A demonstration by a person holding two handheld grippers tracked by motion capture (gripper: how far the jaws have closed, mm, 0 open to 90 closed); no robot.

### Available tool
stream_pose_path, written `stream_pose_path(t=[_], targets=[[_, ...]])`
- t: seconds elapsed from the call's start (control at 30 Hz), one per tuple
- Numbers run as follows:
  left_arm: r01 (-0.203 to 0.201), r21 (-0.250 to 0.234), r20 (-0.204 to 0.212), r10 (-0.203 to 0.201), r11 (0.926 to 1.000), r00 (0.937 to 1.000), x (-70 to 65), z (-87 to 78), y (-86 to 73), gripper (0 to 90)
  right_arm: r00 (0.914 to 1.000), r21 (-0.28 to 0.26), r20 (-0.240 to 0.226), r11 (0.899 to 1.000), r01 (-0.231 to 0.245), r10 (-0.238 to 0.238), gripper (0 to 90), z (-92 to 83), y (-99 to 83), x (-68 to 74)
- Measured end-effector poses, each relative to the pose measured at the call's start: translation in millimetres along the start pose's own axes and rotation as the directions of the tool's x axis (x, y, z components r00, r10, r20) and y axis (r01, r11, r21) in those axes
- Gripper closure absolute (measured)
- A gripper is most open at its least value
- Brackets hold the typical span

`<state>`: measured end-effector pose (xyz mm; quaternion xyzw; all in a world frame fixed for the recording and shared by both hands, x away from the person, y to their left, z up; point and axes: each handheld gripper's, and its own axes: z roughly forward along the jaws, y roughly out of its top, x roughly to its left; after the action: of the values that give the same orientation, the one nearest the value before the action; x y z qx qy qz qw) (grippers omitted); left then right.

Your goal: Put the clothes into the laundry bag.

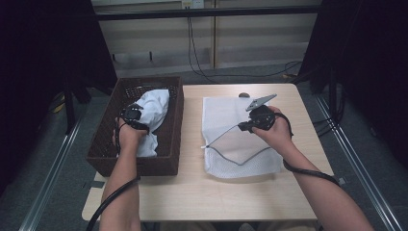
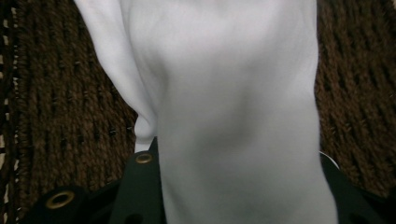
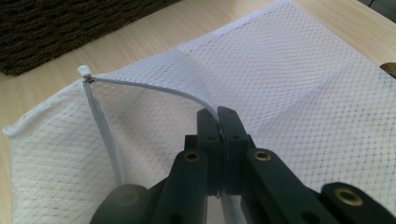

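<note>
A pale wooden bench (image 1: 216, 192) stands between dark curtains, a brown wicker basket (image 1: 103, 144) on its left side. The left gripper (image 1: 136, 117) reaches into the basket, its jaws pinching a white garment (image 2: 233, 116). The right gripper (image 3: 218, 116), pressed together on the zipper edge of a white mesh laundry bag (image 1: 226, 115), holds the mouth lifted open. Best lift the garment straight up over the basket's high right wall, then slide it low into the mouth. Bare bench lies between basket and bag; the bag's right edge sits near the bench edge.
</note>
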<state>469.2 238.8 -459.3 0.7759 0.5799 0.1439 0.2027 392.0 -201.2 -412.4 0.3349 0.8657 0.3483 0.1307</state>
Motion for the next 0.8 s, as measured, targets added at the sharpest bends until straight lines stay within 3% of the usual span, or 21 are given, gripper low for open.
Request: stream_pose_path(t=[0.07, 0.2, 0.43, 0.8], targets=[[0.026, -0.019, 0.017, -0.026, 0.9995, 0.9995, 1.5, -6.1, 2.4, 62.6, 1.0000, 0.002, 0.002, 1.000, -0.002, 0.002, 89.2, -0.4, -0.2, -1.4], [0.042, -0.045, 0.028, -0.040, 0.9981, 0.9988, 6.2, -24.4, 11.6, 64.0, 0.9999, 0.001, 0.000, 1.000, -0.011, 0.011, 89.2, 0.1, 0.4, -4.0], [0.033, -0.084, 0.048, -0.029, 0.9959, 0.9984, 4.3, -60.7, 29.2, 64.7, 1.0000, -0.002, 0.000, 1.000, -0.008, 0.008, 89.2, 3.3, 1.4, -5.2], [0.011, -0.134, 0.099, 0.002, 0.9909, 0.9951, 6.1, -108.1, 40.7, 66.0, 0.9994, 0.011, 0.027, 1.000, -0.022, 0.022, 89.2, 1.9, 3.9, -8.9]])
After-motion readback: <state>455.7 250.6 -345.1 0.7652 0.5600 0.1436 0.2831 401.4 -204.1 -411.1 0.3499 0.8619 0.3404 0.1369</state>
